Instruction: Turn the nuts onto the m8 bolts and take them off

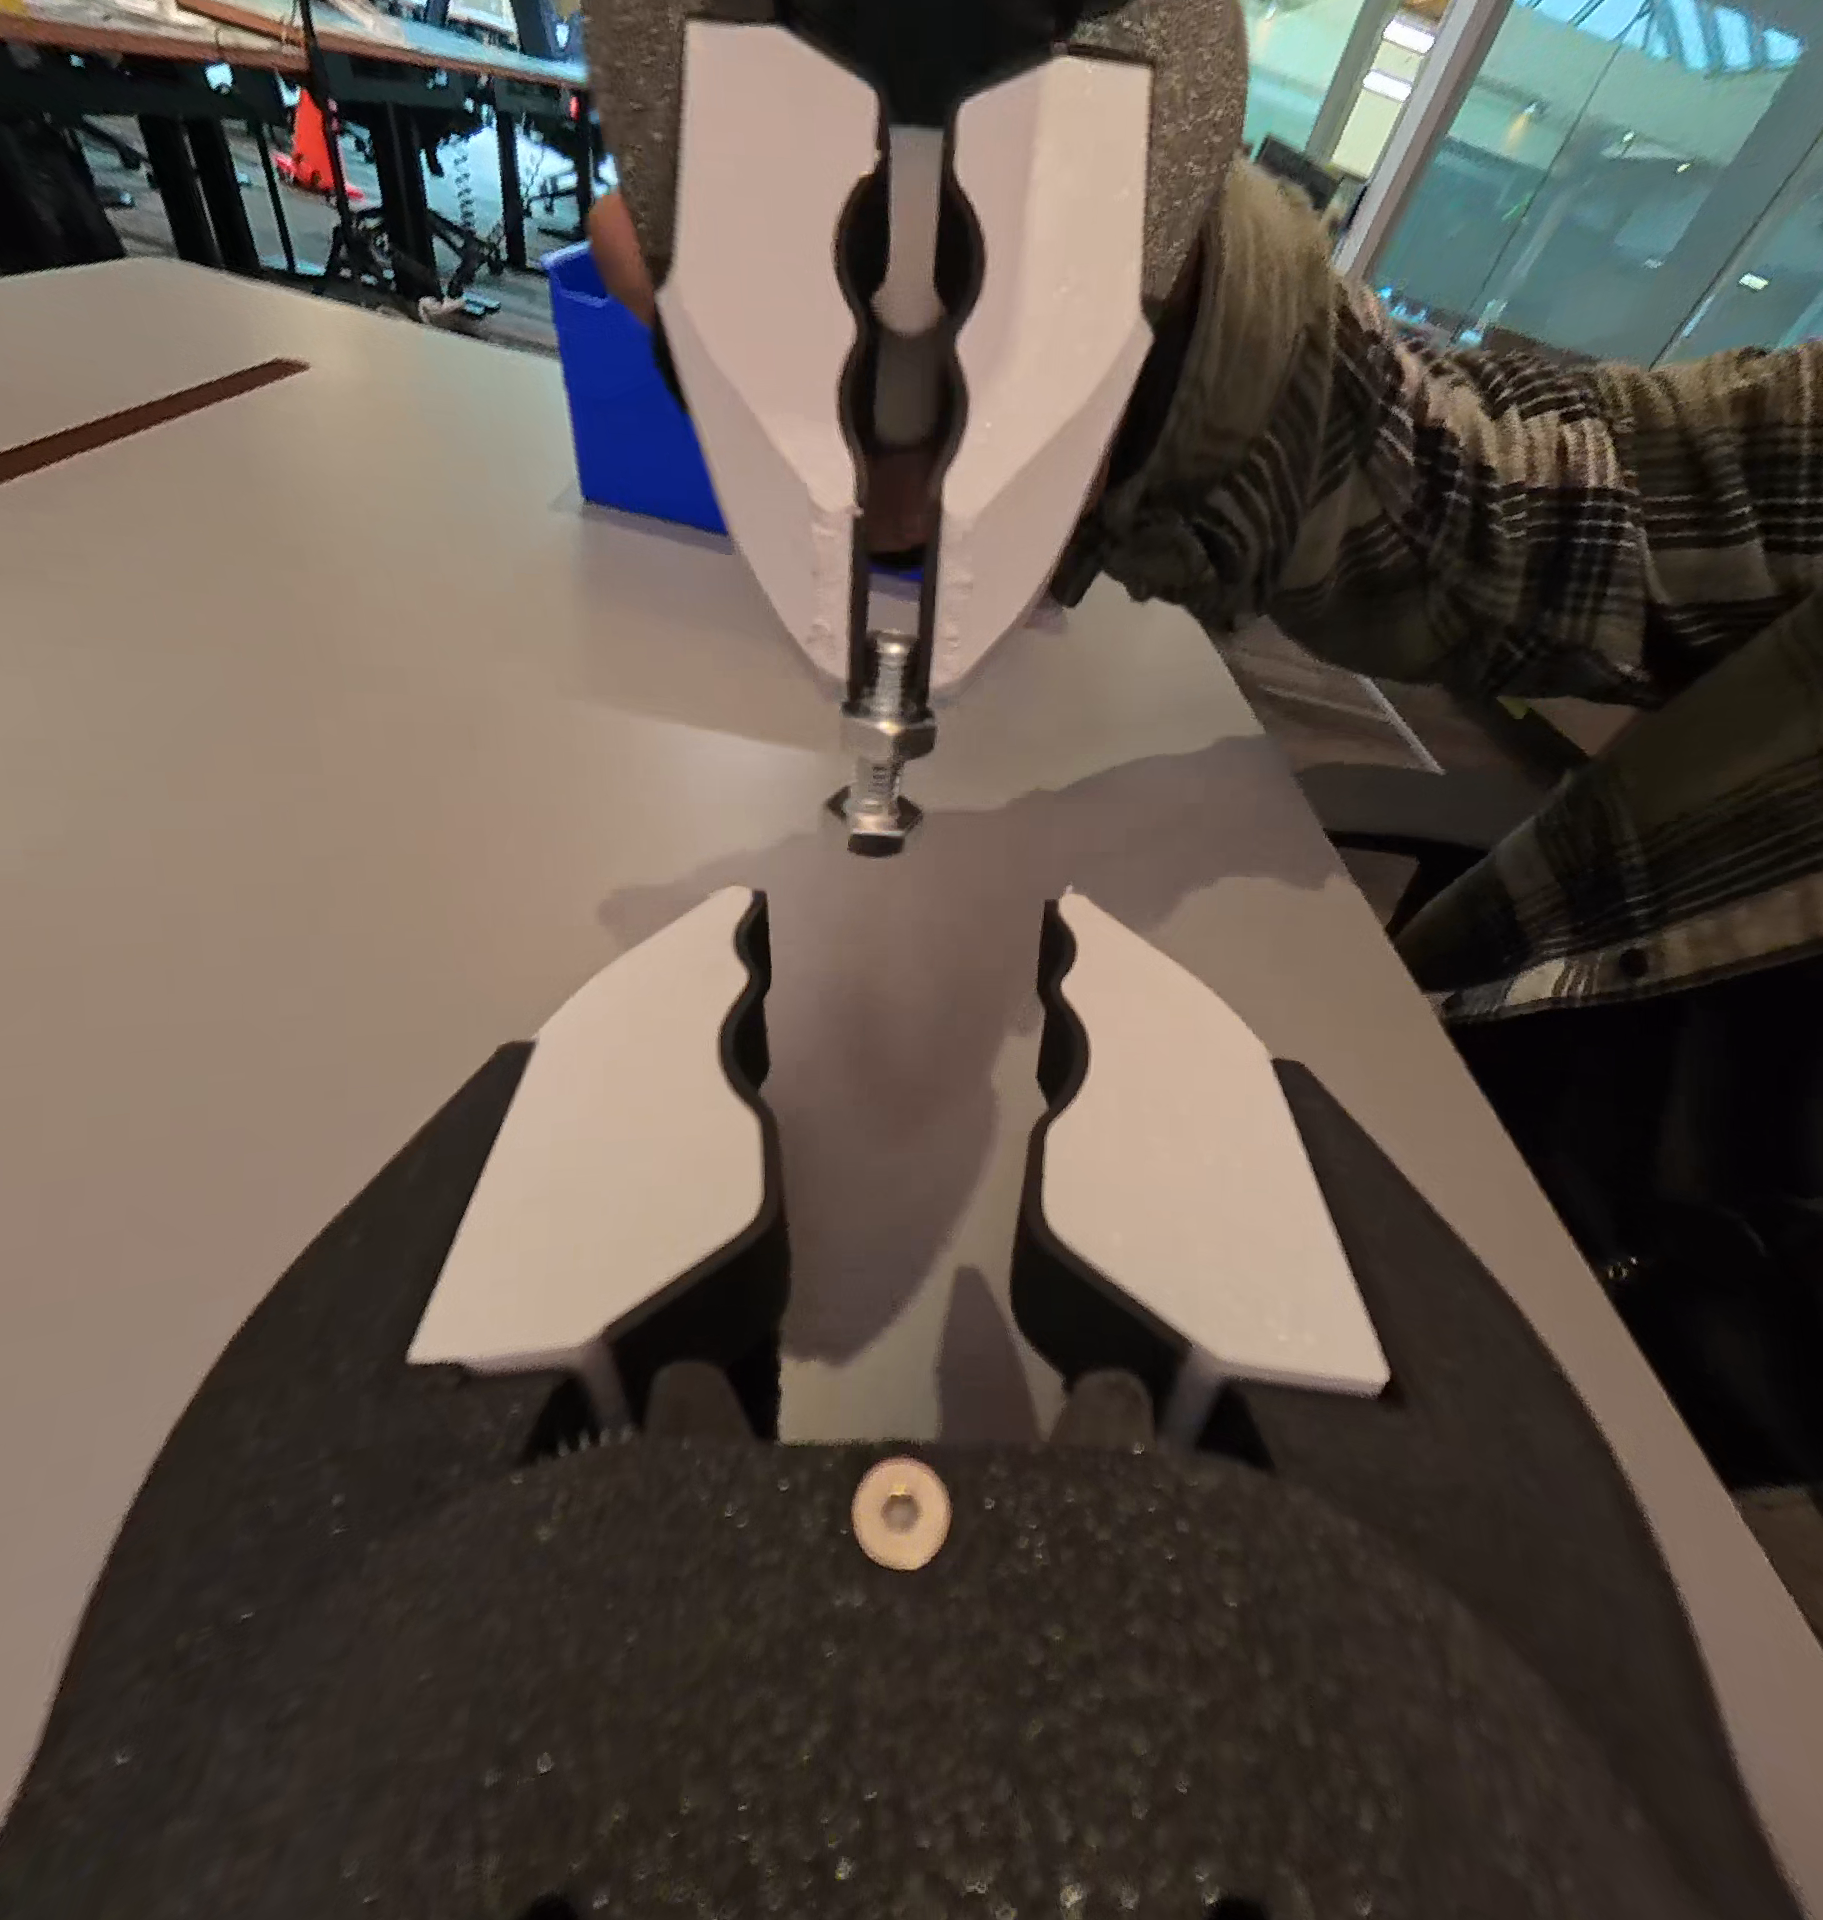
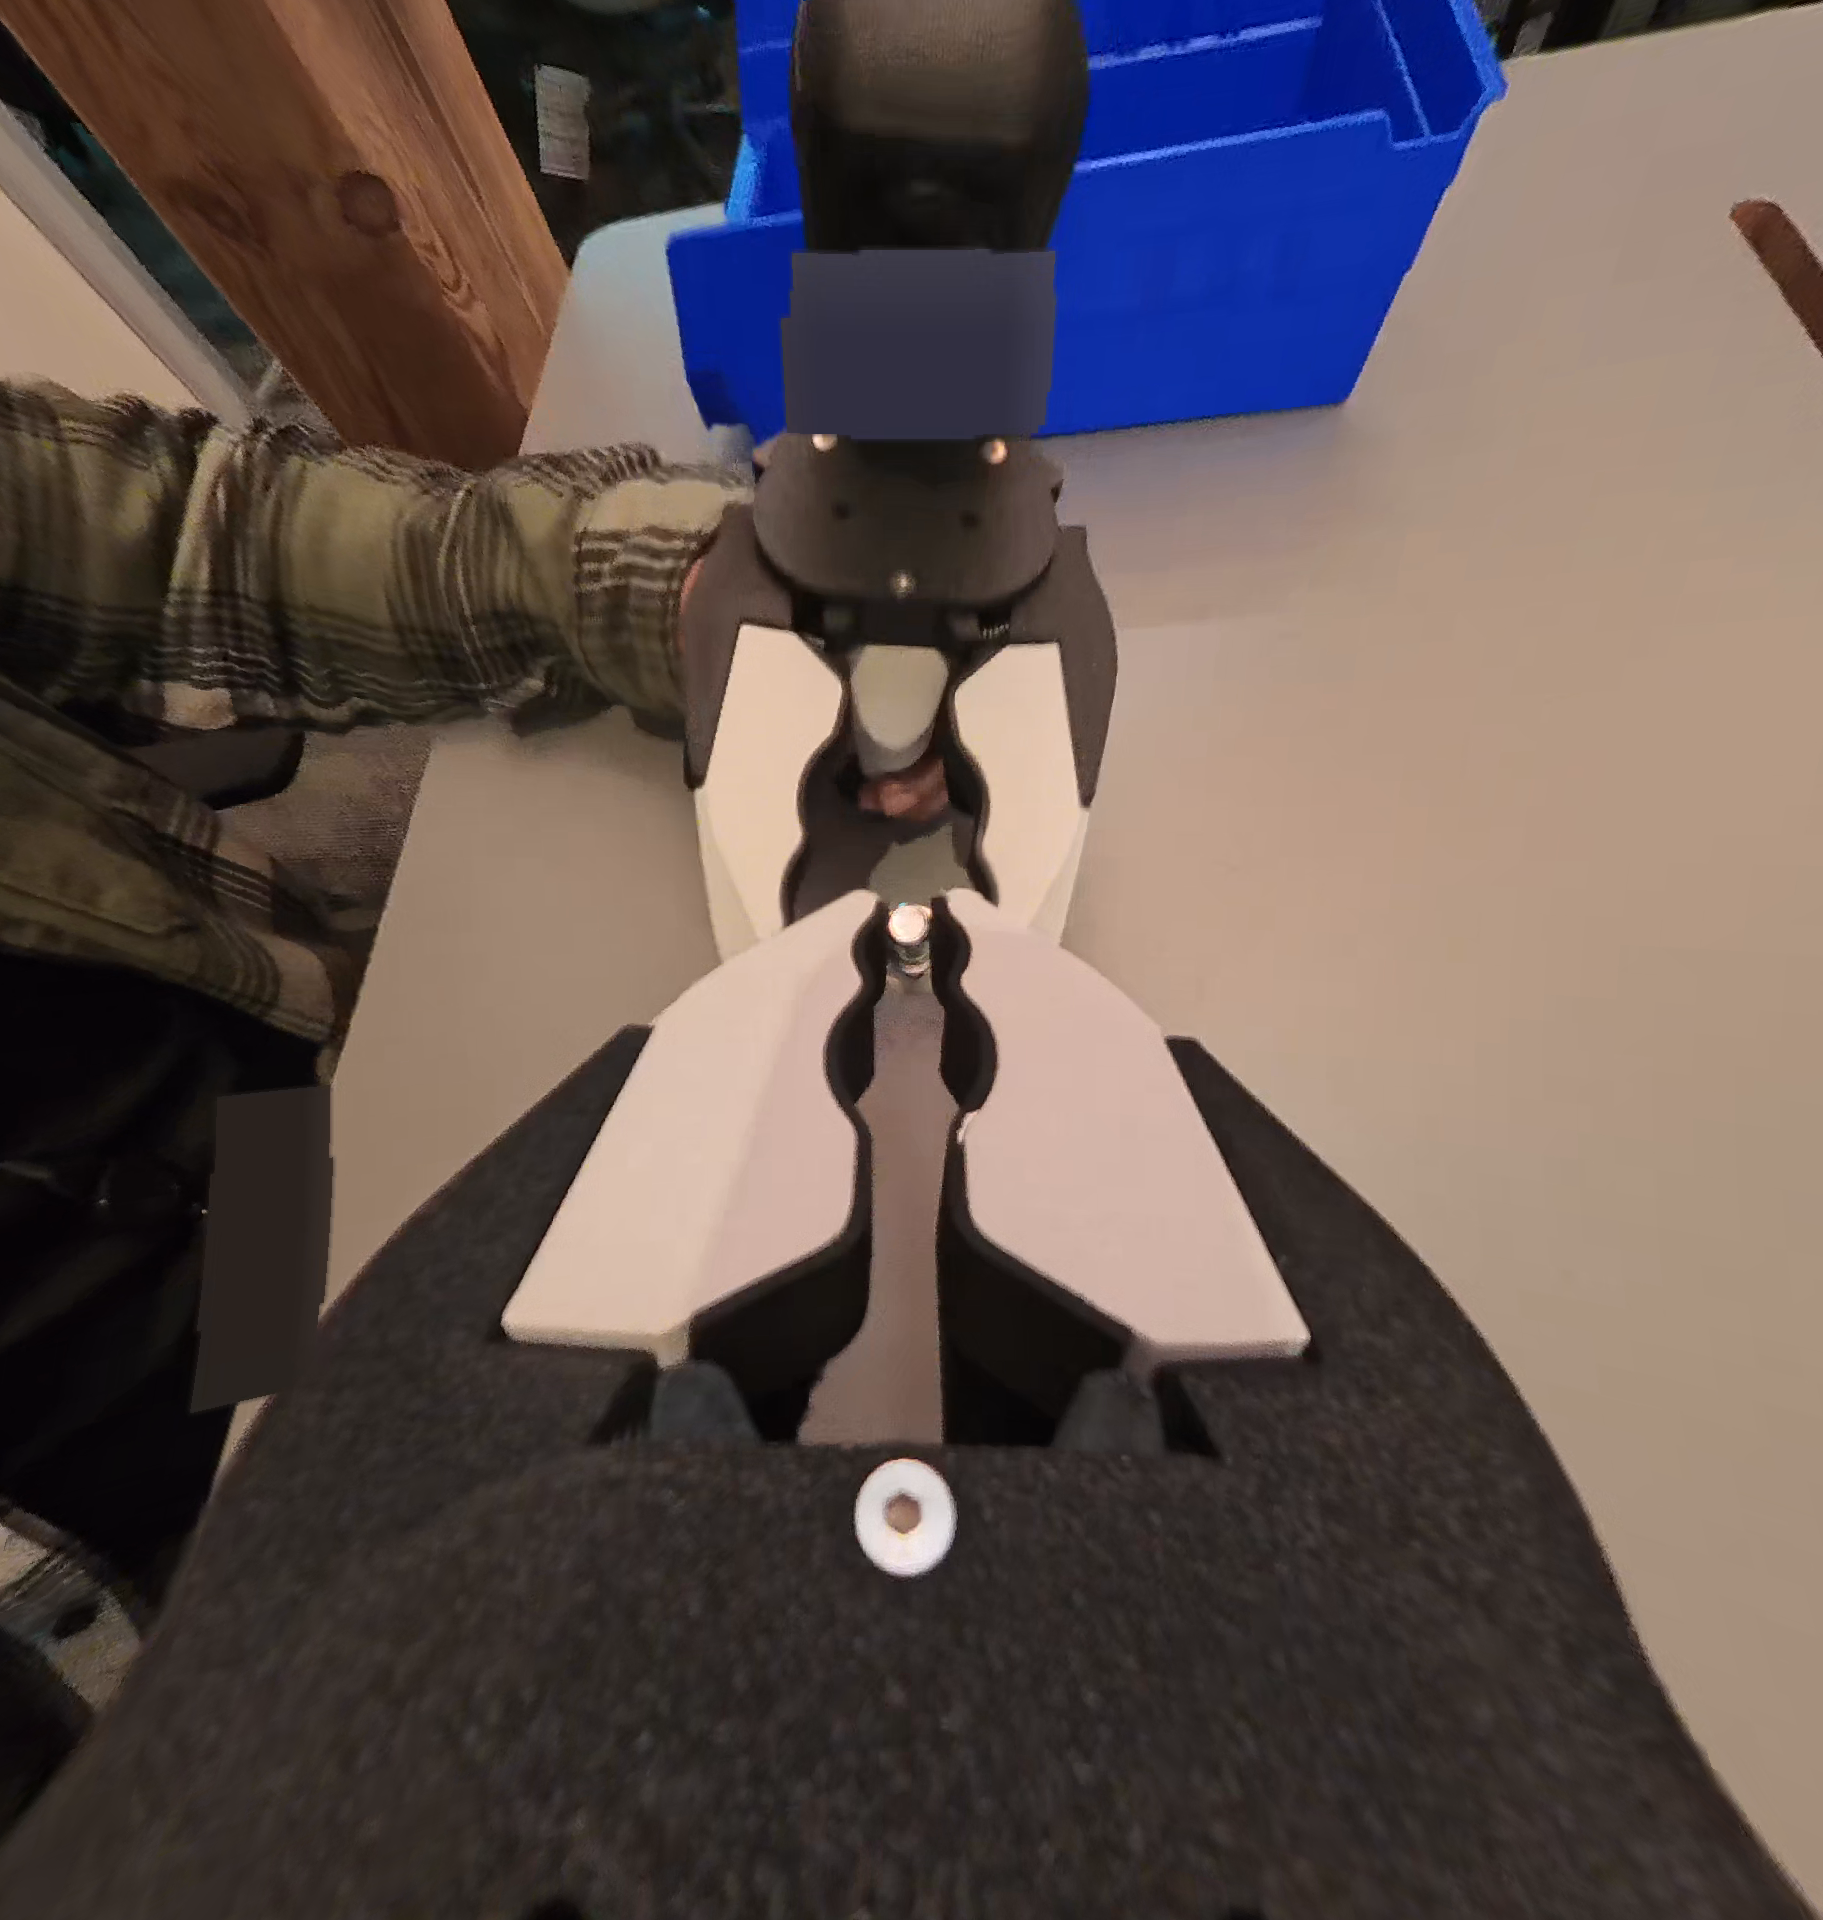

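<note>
Right gripper comes down from above with its fingers nearly together, pads pressed on the threaded end of a silver bolt. The bolt stands upright, its hex head on the table; a nut sits on the thread just below the fingertips, with bare thread between nut and head. Left gripper has its fingers wide apart with only table top between them; its tips stop just short of the bolt head and do not touch it. The table's near edge runs diagonally close on the right of the left wrist view, with a plaid sleeve reaching in across it; to the left the surface lies bare out to a dark strip. A blue bin stands behind the right gripper, partly hidden by it. Right wrist view: looks down on the bolt's end face gripped between its own fingertips; the nut and head are hidden under the fingers here. This view shows the bin in full near the far table edge, the left gripper facing it with fingers spread, a wooden post beyond the table corner, and bare table to the right.
</note>
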`<state>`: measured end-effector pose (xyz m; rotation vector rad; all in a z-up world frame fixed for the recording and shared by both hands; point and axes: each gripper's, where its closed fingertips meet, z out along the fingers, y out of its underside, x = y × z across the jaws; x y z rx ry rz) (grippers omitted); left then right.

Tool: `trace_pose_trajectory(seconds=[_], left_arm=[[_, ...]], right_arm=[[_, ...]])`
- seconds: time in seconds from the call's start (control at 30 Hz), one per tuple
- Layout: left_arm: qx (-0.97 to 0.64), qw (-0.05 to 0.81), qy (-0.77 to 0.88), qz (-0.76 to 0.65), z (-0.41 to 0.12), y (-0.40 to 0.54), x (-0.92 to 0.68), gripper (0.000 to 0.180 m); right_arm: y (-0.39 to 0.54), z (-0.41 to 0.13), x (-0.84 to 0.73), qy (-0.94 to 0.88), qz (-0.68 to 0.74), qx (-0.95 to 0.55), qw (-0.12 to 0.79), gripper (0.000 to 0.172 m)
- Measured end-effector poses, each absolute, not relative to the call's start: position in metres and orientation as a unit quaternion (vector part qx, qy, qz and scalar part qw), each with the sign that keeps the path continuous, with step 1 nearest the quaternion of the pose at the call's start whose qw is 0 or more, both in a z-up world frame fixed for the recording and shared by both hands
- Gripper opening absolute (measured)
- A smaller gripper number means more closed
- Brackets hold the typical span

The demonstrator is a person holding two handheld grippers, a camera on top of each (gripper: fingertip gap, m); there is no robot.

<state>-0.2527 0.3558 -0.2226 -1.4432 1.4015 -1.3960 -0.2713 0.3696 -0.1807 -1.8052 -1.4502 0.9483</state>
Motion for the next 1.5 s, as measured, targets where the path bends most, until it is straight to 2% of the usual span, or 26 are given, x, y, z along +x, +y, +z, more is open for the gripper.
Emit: trace_pose_trajectory(seconds=[0.77,1.07,1.23,1.37,1.5], left_arm=[[-0.517,0.386,0.515,-0.565,-0.199,0.355,-0.253,0.016],[-0.514,0.400,0.509,-0.562,-0.194,0.354,-0.253,0.016],[-0.521,0.409,0.467,-0.585,-0.187,0.362,-0.256,0.016],[-0.506,0.409,0.453,-0.610,-0.178,0.358,-0.256,0.016],[-0.491,0.417,0.456,-0.614,-0.172,0.353,-0.256,0.016]], right_arm=[[0.361,-0.175,-0.275,-0.548,0.393,-0.676,0.297,0.007],[0.360,-0.170,-0.276,-0.548,0.399,-0.670,0.304,0.008],[0.375,-0.152,-0.272,-0.481,0.391,-0.673,0.404,0.064],[0.387,-0.160,-0.275,-0.451,0.351,-0.687,0.450,0.085],[0.398,-0.158,-0.265,-0.422,0.344,-0.693,0.473,0.088]])
